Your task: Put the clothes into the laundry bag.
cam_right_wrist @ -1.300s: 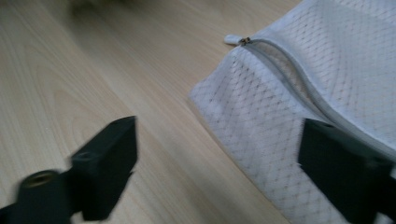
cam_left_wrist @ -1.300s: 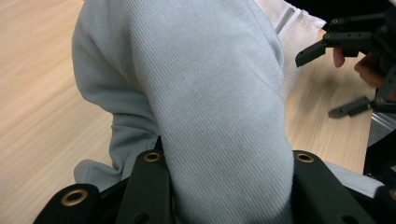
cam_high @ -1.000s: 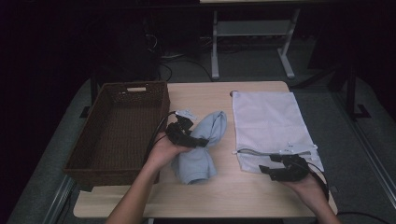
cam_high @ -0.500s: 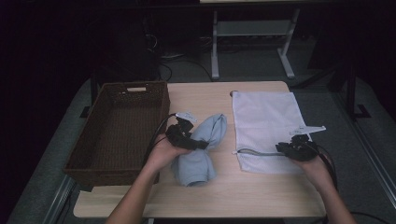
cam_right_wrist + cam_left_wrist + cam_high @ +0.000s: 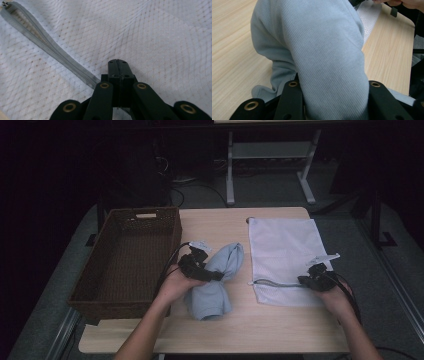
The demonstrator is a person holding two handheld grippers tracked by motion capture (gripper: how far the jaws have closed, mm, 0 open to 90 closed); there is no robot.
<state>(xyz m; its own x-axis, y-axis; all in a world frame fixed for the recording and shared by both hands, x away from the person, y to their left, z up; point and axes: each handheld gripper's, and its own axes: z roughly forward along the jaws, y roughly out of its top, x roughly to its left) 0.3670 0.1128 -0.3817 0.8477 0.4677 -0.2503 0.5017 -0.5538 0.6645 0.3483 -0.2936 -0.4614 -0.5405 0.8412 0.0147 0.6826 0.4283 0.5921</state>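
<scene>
A light blue garment (image 5: 216, 287) lies bunched on the wooden table (image 5: 215, 222). My left gripper (image 5: 212, 274) is shut on its middle. In the left gripper view the cloth (image 5: 322, 45) bulges between the two jaws of that gripper (image 5: 334, 83). A white mesh bag (image 5: 285, 242) lies flat to the right, its grey zipper (image 5: 275, 283) near the front edge. My right gripper (image 5: 306, 281) sits at the zipper's right end. Its jaws have just been closing and now meet on the mesh (image 5: 162, 37). The zipper (image 5: 50, 47) runs in under the right gripper (image 5: 117, 63).
A dark brown wicker basket (image 5: 125, 216) stands along the table's left side, with nothing in it. Beyond the table, a white metal stand (image 5: 270, 155) and cables rest on the dark floor. Bare wood shows in front of the garment and the bag.
My right gripper moved away from the person, from the bag's near edge up to the zipper's right end, and its jaws closed. The left gripper and garment stayed put.
</scene>
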